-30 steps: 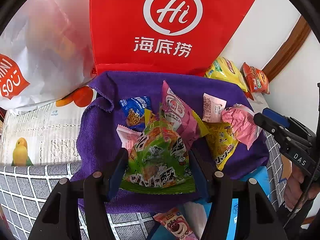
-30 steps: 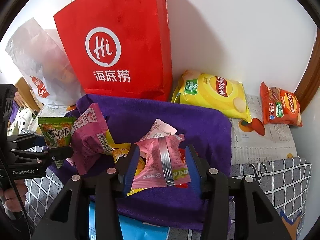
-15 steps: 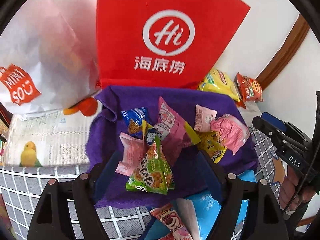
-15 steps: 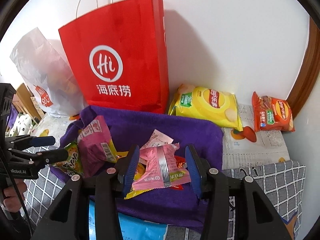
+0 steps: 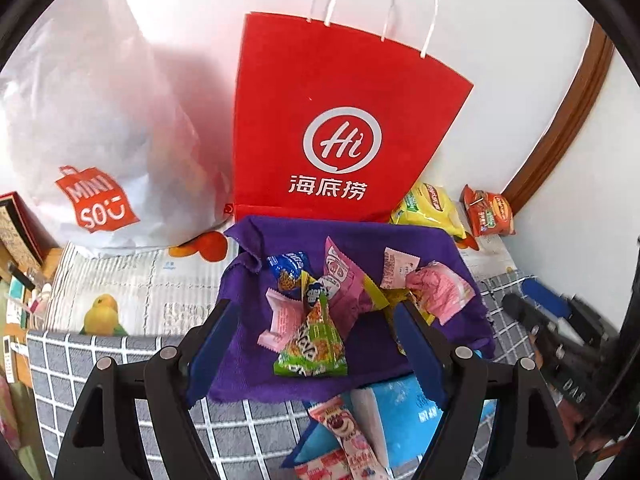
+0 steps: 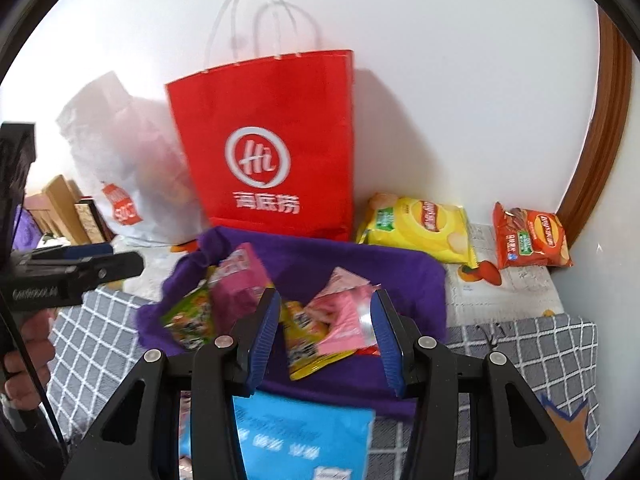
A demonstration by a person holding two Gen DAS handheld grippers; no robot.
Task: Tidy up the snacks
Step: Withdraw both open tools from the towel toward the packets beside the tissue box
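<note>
A purple cloth (image 5: pixel 360 248) lies on the table with a pile of small snack packets on it. A green packet (image 5: pixel 312 344) rests at the pile's front, with pink packets (image 5: pixel 438 292) and a blue packet (image 5: pixel 286 266) behind it. My left gripper (image 5: pixel 316 344) is open and empty, pulled back above the cloth's near edge. My right gripper (image 6: pixel 326 336) is open and empty, its jaws framing a pink packet (image 6: pixel 348 316) and a yellow packet (image 6: pixel 304 336) lying on the cloth (image 6: pixel 320 264). The green packet (image 6: pixel 192 316) lies at the left there.
A red paper bag (image 5: pixel 340 128) and a white plastic bag (image 5: pixel 92 128) stand against the wall behind the cloth. A yellow chip bag (image 6: pixel 420 226) and an orange chip bag (image 6: pixel 530 236) lie at the right. A blue packet (image 6: pixel 296 436) lies near the front edge.
My left gripper opened, let the green packet drop onto the cloth, and drew back and up. My right gripper opened, released the pink packet, and also drew back.
</note>
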